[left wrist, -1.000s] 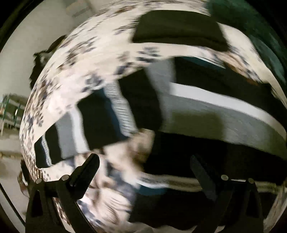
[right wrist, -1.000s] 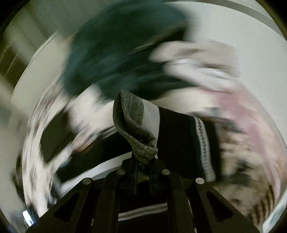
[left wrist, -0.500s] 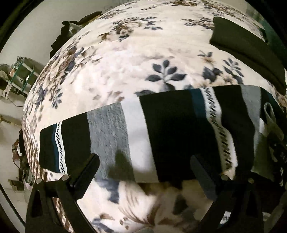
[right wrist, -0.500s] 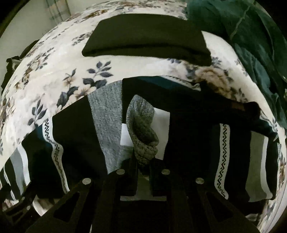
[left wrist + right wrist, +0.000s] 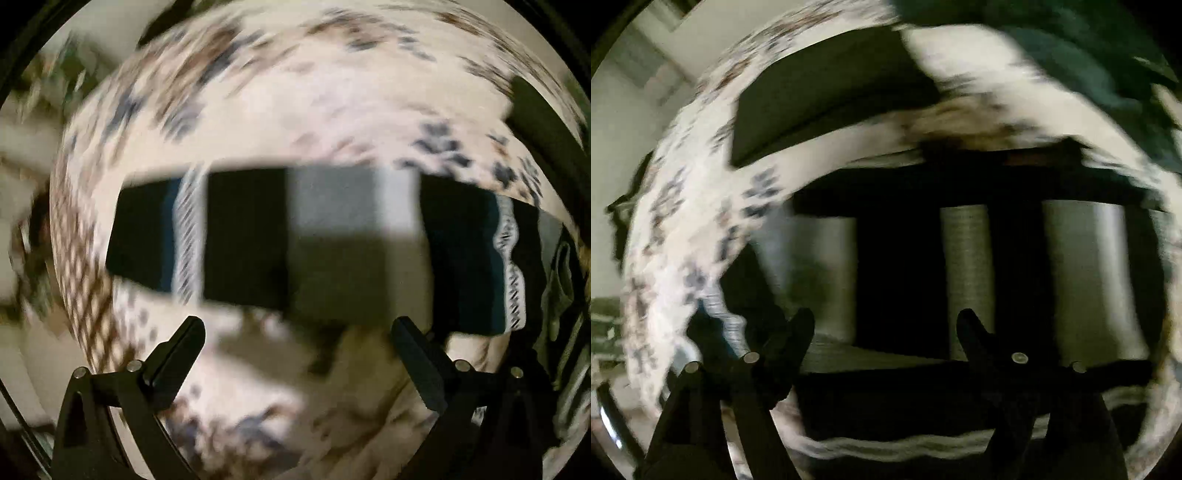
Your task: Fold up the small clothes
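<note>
Your left gripper (image 5: 297, 339): jaws spread wide, nothing between them, pointing down at the sheet (image 5: 332, 103). The view is blurred.

Your right gripper (image 5: 886, 325): jaws opening, apart, with no cloth pinched between the fingers (image 5: 798, 332). It hangs just over the sweater.

Sweater (image 5: 332, 236): striped knit in black, grey and white, with narrow zigzag-patterned bands and a thin teal stripe. In your left view it lies as a long flat strip across the sheet, just beyond the fingertips (image 5: 188, 332), with a shadow over its near half. In your right view the sweater (image 5: 967, 273) fills the centre and lower part of the picture, its stripes running away from you and a white wavy band at the near edge.

Sheet: pale, floral print, covering the bed under everything.

Black garment (image 5: 827, 99): folded flat rectangle, lying on the sheet beyond the sweater and apart from it. Also at the right edge of your left view (image 5: 543, 122).

Green fabric (image 5: 1089, 66): dark, rumpled heap at the upper right of your right view, past the sweater. Blurred; what it is cannot be told.
</note>
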Demonstrator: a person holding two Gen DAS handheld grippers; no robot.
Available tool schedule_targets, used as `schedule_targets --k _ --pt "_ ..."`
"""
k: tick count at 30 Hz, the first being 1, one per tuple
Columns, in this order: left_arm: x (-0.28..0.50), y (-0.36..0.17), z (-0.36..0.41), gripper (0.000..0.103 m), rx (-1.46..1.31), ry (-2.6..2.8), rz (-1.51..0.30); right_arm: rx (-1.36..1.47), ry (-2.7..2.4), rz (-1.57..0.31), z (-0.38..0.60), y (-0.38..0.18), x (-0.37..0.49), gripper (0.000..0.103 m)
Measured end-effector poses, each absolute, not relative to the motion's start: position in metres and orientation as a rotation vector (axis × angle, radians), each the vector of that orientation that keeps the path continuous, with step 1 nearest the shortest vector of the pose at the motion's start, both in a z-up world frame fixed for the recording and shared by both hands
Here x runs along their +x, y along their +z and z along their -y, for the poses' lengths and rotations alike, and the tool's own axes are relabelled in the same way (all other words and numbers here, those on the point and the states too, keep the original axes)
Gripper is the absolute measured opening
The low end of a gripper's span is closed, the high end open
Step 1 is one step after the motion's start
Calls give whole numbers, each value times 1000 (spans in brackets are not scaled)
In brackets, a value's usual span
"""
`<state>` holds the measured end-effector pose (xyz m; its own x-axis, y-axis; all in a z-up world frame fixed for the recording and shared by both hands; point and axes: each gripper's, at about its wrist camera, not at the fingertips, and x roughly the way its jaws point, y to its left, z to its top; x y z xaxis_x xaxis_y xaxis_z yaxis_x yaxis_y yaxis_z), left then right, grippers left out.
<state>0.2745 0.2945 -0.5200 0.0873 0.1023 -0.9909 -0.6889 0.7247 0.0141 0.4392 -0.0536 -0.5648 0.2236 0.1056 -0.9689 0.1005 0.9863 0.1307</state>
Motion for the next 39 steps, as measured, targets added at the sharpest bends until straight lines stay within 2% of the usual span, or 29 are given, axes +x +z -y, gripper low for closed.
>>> schedule_targets --k 4,7,10,11,12,13,14,15,16,17,23,27,33,39 --pt "219 -554 -343 103 -1018 638 -1328 172 -111 -1396 99 -583 426 82" --pt "188 -581 -384 103 -1360 700 -1138 156 -187 -1414 123 -597 418 82" --pt "178 -589 -415 100 -1490 801 -971 144 -230 -1418 134 -602 411 82" --pt "177 -588 -422 93 -1495 830 -932 134 -235 -1417 134 -602 410 82" --pt "177 -583 -430 85 -1482 871 -889 112 -246 -1412 134 -602 408 82" --pt "178 -577 -435 55 -1456 903 -866 71 -264 -1407 134 -601 405 82" --pt "181 -571 -439 12 -1414 927 -853 42 -277 -1406 130 -601 405 84" --pt "183 -567 -438 4 -1383 926 -847 4 -294 -1409 130 -601 404 87" --pt "188 -560 -438 4 -1344 927 -854 -41 -313 -1411 129 -602 402 98" --pt "192 -554 -437 4 -1303 922 -860 -73 -328 -1410 127 -603 403 101" --pt "252 -485 -392 4 -827 801 -908 -106 -335 -1369 131 -588 408 101" --pt "300 -438 -321 4 -586 624 -903 -2 -296 -1361 156 -584 408 101" --pt "375 -397 -144 4 -341 278 -917 168 -302 -1373 226 -580 391 101" --pt "421 -408 74 4 -216 -88 -995 326 -375 -1404 334 -579 358 101"
